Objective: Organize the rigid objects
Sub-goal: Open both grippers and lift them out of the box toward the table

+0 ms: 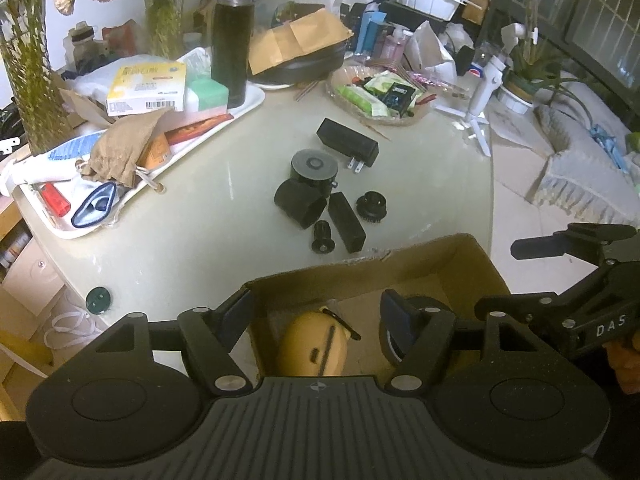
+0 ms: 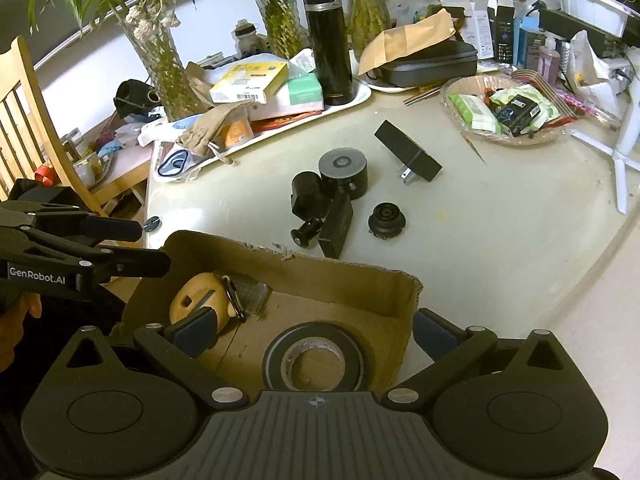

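While both grippers hang over the cardboard box [image 2: 348,284], nothing sits between either pair of jaws. Left gripper [image 1: 316,312]: jaws apart, empty, above the yellow pod-shaped case [image 1: 312,346] lying in the box. Right gripper [image 2: 316,330]: jaws spread wide, empty, above the roll of tape [image 2: 314,362] flat on the box floor.

Remaining pieces lie on the table [image 2: 500,216] just beyond the box's far wall, in one cluster: black rectangular block [image 2: 337,225], small flanged knob [image 2: 306,232] touching it, short black cylinder on its side [image 2: 306,196], round black puck [image 2: 344,172], ribbed round cap [image 2: 386,218] a little apart. Plug adapter [image 2: 408,156], prongs facing the box, sits farther off.

Judgement: all hard plastic or metal, stiff, likely light, smooth enough to slip. Block looks easiest, taken across its narrow flat sides. Cylinder and knob may roll; pinch them across the diameter. Adapter: grip the body, not the prongs.
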`<state>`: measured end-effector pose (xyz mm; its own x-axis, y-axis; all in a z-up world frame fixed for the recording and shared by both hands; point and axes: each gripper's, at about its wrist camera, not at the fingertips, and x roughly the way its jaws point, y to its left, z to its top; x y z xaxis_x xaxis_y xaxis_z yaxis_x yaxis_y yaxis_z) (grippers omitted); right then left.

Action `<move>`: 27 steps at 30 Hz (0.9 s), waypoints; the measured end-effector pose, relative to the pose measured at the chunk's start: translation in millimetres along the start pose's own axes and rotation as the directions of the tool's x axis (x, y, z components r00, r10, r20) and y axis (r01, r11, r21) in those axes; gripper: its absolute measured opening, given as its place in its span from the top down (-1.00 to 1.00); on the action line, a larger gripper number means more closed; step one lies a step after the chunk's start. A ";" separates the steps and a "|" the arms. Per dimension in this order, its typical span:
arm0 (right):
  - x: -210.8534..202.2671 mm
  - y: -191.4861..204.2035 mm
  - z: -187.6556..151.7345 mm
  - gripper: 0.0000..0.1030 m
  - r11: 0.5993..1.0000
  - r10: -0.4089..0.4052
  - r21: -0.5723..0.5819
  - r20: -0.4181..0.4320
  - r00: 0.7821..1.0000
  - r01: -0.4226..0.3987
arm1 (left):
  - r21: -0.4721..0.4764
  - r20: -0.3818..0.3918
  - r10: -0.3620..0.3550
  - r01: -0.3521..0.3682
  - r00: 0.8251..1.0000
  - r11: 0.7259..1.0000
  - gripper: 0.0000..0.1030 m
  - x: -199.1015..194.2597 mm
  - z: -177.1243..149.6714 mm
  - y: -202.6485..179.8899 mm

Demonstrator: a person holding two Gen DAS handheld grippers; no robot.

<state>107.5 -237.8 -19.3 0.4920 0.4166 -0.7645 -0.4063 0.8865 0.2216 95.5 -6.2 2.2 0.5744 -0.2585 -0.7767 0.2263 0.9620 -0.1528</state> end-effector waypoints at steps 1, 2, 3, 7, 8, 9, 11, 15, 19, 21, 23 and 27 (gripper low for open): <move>-0.3 0.2 0.2 -1.00 1.000 -0.001 0.000 0.001 1.000 0.001 | -0.001 0.004 0.003 -0.003 1.000 1.000 -0.35 -0.5 0.5 0.2; -0.5 0.6 0.3 -1.00 1.000 -0.002 0.000 0.003 1.000 0.002 | -0.003 0.008 0.006 -0.006 1.000 1.000 -0.35 -1.0 1.0 0.5; -0.9 0.6 0.5 -1.00 1.000 -0.005 0.000 0.005 1.000 0.005 | -0.003 0.011 0.007 -0.007 1.000 1.000 -0.35 -1.2 1.5 0.5; -2.2 -0.4 1.4 -1.00 1.000 -0.007 0.003 0.009 1.000 0.007 | 0.003 0.025 0.018 -0.018 1.000 1.000 -0.35 -2.5 3.2 0.5; -2.4 -0.7 1.8 -1.00 1.000 -0.008 0.004 0.011 1.000 0.008 | 0.004 0.028 0.020 -0.020 0.999 1.000 -0.35 -2.8 3.7 0.6; -2.7 -1.0 2.2 -1.00 1.000 -0.008 0.005 0.013 1.000 0.008 | 0.006 0.031 0.021 -0.021 0.999 1.000 -0.35 -3.1 4.1 0.5; -3.1 -2.0 3.0 -1.00 1.000 -0.009 0.009 0.016 1.000 0.009 | 0.006 0.039 0.022 -0.022 0.999 1.000 -0.35 -3.7 5.0 1.0; -4.4 -3.3 4.9 -1.00 1.000 -0.013 0.017 0.024 1.000 0.013 | 0.011 0.050 0.031 -0.032 0.998 0.999 -0.35 -3.3 7.0 1.5; -5.5 -5.4 7.2 -1.00 1.000 -0.013 0.023 0.030 0.999 0.012 | 0.012 0.054 0.038 -0.039 0.998 0.999 -0.35 -1.6 8.6 3.1; -5.1 -6.3 7.9 -1.00 1.000 -0.016 0.025 0.032 0.999 0.015 | 0.013 0.054 0.039 -0.039 0.998 0.999 -0.35 -0.5 9.0 4.2; -4.7 -8.3 8.2 -1.00 0.999 -0.017 0.032 0.033 0.999 0.016 | 0.014 0.056 0.041 -0.042 0.998 0.999 -0.35 0.5 10.0 5.0; -3.3 -11.2 8.9 -1.00 0.999 -0.024 0.043 0.036 0.999 0.022 | 0.011 0.059 0.045 -0.046 0.997 0.999 -0.35 2.6 13.0 7.8</move>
<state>117.2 -247.2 -13.9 0.5288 0.4023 -0.7473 -0.3617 0.9034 0.2303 108.9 -0.5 6.9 0.6296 -0.2196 -0.7453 0.2083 0.9718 -0.1103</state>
